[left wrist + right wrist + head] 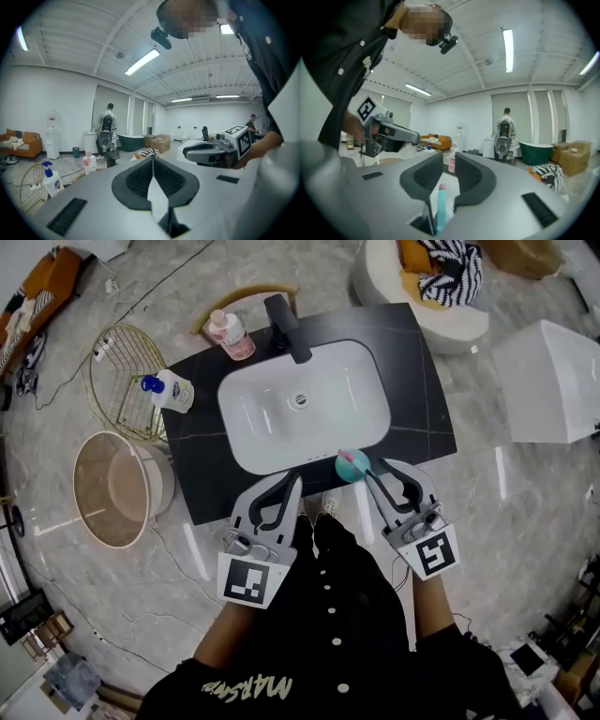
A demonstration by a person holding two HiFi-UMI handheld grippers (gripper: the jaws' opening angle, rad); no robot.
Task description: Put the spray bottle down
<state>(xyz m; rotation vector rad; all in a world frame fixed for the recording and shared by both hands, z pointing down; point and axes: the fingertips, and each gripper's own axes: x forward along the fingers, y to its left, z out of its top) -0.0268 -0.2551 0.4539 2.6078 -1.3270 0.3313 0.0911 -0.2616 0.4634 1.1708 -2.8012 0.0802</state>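
Bottle teal, slim, pink-topped.

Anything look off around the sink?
Mostly tidy. Only the teal spray bottle stands out: upright on the narrow front strip of the black counter, between the basin rim and the edge, beside the right gripper. No spill or damage visible.

Open white basin ahead, faucet and pink bottle behind, teal bottle at its front rim.
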